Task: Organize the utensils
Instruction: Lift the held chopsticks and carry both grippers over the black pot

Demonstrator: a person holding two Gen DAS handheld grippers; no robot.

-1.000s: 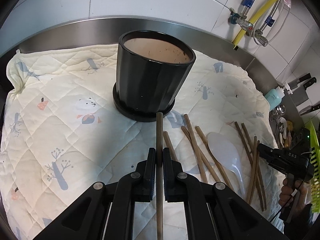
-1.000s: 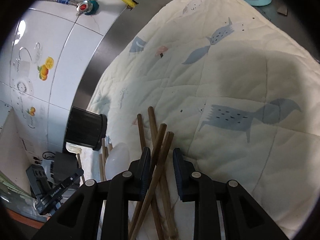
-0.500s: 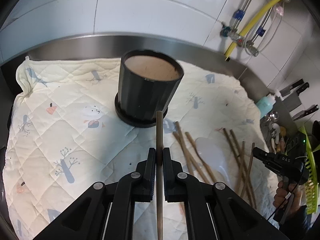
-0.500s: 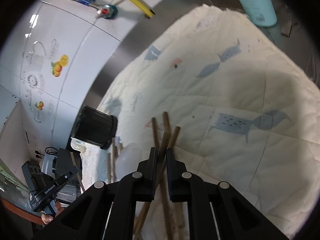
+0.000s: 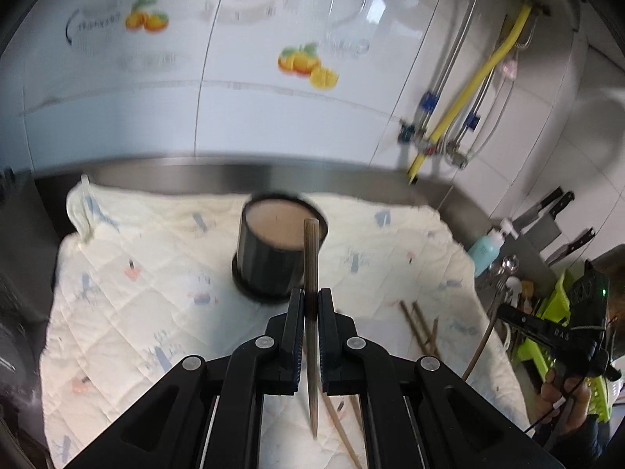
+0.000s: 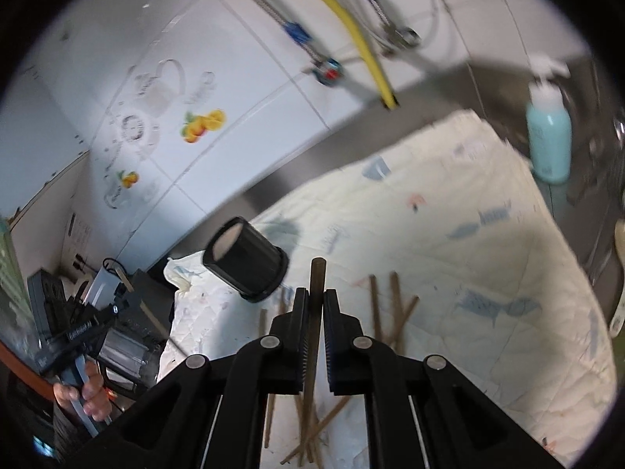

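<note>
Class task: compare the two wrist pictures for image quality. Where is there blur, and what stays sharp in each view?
Left wrist view: the tiled wall and black pot smear with motion blur, while the left gripper and its chopstick stay crisp. Right wrist view: the quilted cloth and blue bottle blur, and the right gripper stays sharp.

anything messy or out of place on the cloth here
Yes: loose chopsticks lie crisscrossed on the quilted cloth instead of standing in the black holder, which looks empty. Each tool, left and right, grips one chopstick.
</note>
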